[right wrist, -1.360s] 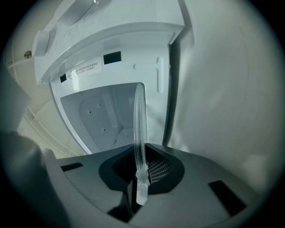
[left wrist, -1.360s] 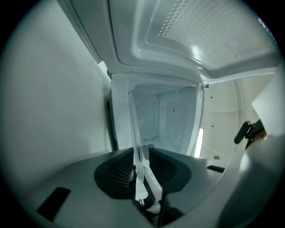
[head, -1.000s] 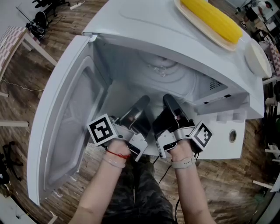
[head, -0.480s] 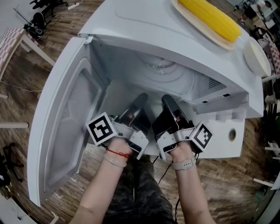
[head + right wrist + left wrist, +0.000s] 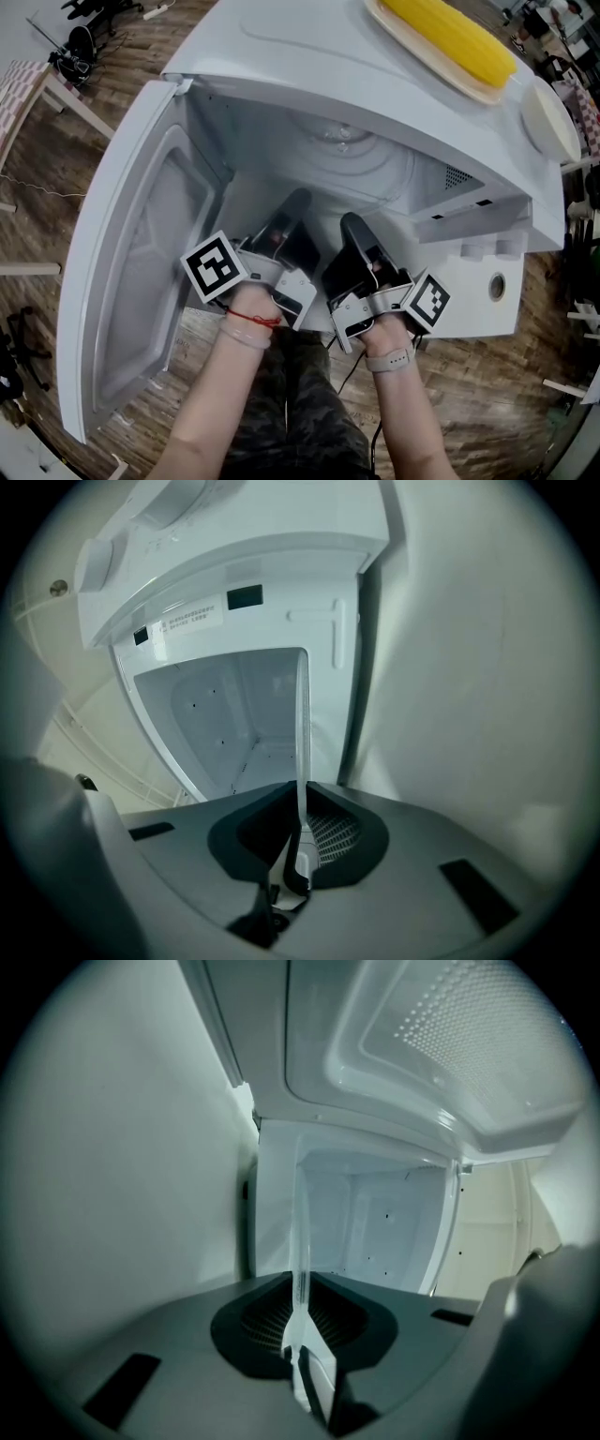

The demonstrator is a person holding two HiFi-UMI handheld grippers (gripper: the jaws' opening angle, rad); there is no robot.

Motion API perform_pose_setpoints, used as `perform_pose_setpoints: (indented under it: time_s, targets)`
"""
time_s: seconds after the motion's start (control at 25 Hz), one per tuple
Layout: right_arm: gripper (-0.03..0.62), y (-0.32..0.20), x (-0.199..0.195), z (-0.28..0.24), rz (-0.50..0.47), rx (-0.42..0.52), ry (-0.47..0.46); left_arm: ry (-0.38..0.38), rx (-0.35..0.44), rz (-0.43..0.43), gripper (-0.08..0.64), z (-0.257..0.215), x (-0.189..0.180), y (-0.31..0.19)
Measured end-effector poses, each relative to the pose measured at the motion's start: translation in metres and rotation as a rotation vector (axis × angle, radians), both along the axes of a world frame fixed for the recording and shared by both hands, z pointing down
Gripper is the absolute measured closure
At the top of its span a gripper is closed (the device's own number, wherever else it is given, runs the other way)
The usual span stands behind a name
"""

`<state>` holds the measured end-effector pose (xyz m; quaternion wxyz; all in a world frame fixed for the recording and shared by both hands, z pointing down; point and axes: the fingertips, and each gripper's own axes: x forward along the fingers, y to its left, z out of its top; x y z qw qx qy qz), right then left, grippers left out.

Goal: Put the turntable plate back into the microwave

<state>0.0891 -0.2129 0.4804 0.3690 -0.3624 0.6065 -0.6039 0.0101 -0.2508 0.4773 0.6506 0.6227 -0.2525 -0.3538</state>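
nearest the camera, two bare forearms reach forward over camouflage trousers (image 5: 291,422) and a wooden floor (image 5: 56,187). the left hand (image 5: 246,298) and right hand (image 5: 389,323) each hold a gripper carrying a black-and-white marker cube.

the left gripper (image 5: 296,201) (image 5: 300,1335) and the right gripper (image 5: 351,223) (image 5: 300,846) sit side by side, close together, pointing into the open mouth of a white microwave (image 5: 309,56). each one's jaws are pressed together on the near rim of the clear glass turntable plate (image 5: 356,159). in each gripper view the turntable plate (image 5: 300,1241) (image 5: 303,733) appears edge-on as a thin translucent strip rising from between the closed jaws.

the rest of the plate lies inside the microwave cavity, low over its floor; whether it rests there cannot be told.

the microwave door (image 5: 141,253) hangs wide open to the left.

farthest away, on top of the microwave, a yellow corn cob (image 5: 455,37) lies on a pale dish (image 5: 405,39), and a white dish (image 5: 551,127) sits near the right edge.
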Motion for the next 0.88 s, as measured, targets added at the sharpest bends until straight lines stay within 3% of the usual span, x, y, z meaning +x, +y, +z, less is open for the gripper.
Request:
perform_pose_setpoints:
  time_s: [0.88]
  targets:
    - [0.551,-0.018,0.004,-0.007,0.062,0.037,-0.036,-0.032,0.046,-0.017,0.505,-0.008,0.001,-0.012]
